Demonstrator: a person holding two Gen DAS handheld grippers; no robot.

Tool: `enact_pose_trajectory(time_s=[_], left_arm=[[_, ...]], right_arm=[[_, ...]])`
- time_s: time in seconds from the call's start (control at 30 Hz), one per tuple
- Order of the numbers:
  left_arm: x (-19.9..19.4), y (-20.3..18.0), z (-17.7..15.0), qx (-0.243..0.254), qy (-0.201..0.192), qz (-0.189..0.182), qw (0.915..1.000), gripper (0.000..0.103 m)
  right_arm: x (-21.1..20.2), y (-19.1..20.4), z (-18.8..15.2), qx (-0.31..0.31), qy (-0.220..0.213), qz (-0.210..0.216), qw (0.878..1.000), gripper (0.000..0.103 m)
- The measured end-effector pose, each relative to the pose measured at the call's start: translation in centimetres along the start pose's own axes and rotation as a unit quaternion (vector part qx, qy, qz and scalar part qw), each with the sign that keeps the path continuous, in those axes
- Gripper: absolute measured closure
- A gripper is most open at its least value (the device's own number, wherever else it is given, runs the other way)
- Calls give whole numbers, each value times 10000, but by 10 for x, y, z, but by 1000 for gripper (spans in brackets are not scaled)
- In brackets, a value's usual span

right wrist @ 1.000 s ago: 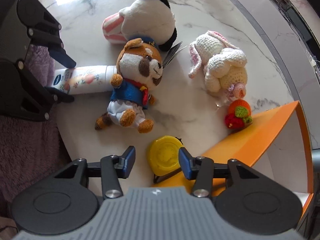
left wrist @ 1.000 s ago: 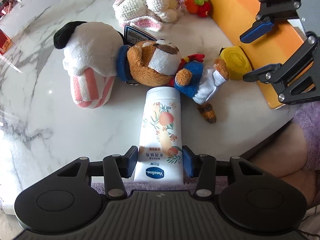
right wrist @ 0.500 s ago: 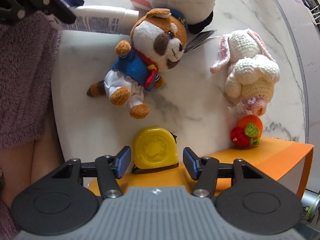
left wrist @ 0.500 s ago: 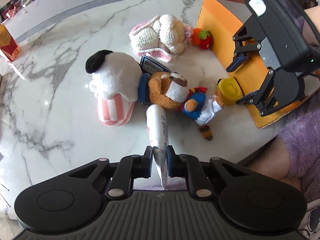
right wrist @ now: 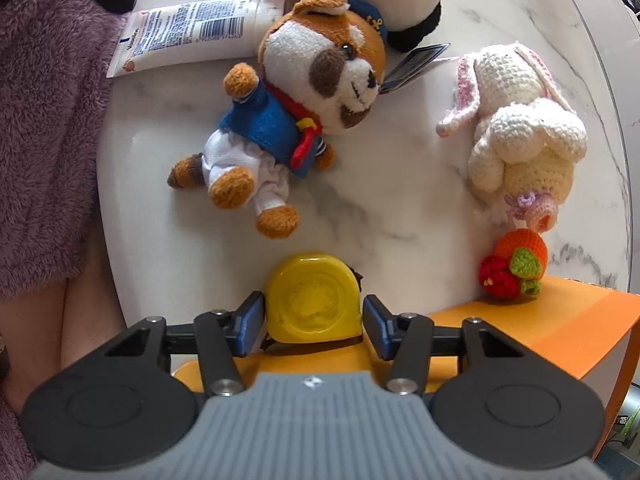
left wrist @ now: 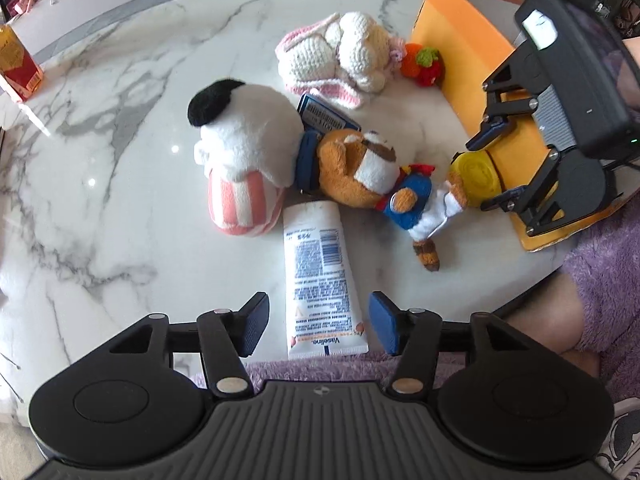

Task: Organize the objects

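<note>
A white Vaseline tube (left wrist: 316, 264) lies flat on the marble table, its printed back facing up and its cap end against the plush toys. My left gripper (left wrist: 320, 324) hangs over the tube's crimped end. Its jaws are opening, with a gap between each pad and the tube. A yellow tape measure (right wrist: 312, 300) leans against the orange box (right wrist: 560, 328). My right gripper (right wrist: 314, 320) points straight down around it. Its jaws are closing, and the pads stand very near the tape measure's sides without visibly pressing. The tube also shows in the right wrist view at the top left.
A sailor dog plush (left wrist: 372, 176), a white plush with a black ear (left wrist: 244, 160), a crochet bunny (left wrist: 340, 52) and a crochet carrot and strawberry (left wrist: 424, 66) crowd the table's middle. A red carton (left wrist: 18, 64) stands far left. A person's purple fuzzy clothing (right wrist: 40, 120) borders the near table edge.
My left gripper, shut on the tube held edge-on half a second ago, has let go, and the tube now lies flat, back side up. My right gripper has sunk around the tape measure.
</note>
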State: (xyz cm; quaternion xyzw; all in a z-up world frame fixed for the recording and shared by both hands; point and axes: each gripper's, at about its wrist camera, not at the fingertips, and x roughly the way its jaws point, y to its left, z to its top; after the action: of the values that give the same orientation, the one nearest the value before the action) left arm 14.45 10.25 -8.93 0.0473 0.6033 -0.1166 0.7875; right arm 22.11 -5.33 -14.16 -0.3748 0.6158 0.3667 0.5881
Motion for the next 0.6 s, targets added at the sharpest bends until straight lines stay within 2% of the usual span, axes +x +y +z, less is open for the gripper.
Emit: enact_pose_trajectory(time_s=[0.03, 0.1, 0.33, 0.37, 0.43, 0.47, 0.5, 0.6], left_arm=[[5, 1, -1, -66, 70, 8, 10000, 37], [17, 4, -2, -230, 262, -1, 9994, 28], [50, 8, 0, -473, 867, 44, 9951, 29], [53, 10, 0, -510, 908, 37, 9946, 26], [54, 5, 1, -343, 948, 218, 9947, 31], [55, 1, 0, -212, 941, 364, 9947, 35], [54, -1, -1, -166, 901, 397, 9950, 36], [53, 3, -4, -276, 843, 346, 9955, 37]], right_arm=[[-2, 2, -1, 23, -61, 24, 10000, 48], [-9, 6, -4, 82, -224, 1, 9997, 48], [-48, 9, -17, 513, -825, -143, 9952, 49], [-54, 9, -18, 556, -902, -166, 9942, 49], [-67, 10, -21, 678, -1055, -147, 9920, 50], [-72, 9, -23, 805, -1138, -87, 9902, 83], [-76, 6, -24, 982, -1177, -112, 9881, 100], [-86, 4, -35, 1272, -1276, -159, 9835, 100]])
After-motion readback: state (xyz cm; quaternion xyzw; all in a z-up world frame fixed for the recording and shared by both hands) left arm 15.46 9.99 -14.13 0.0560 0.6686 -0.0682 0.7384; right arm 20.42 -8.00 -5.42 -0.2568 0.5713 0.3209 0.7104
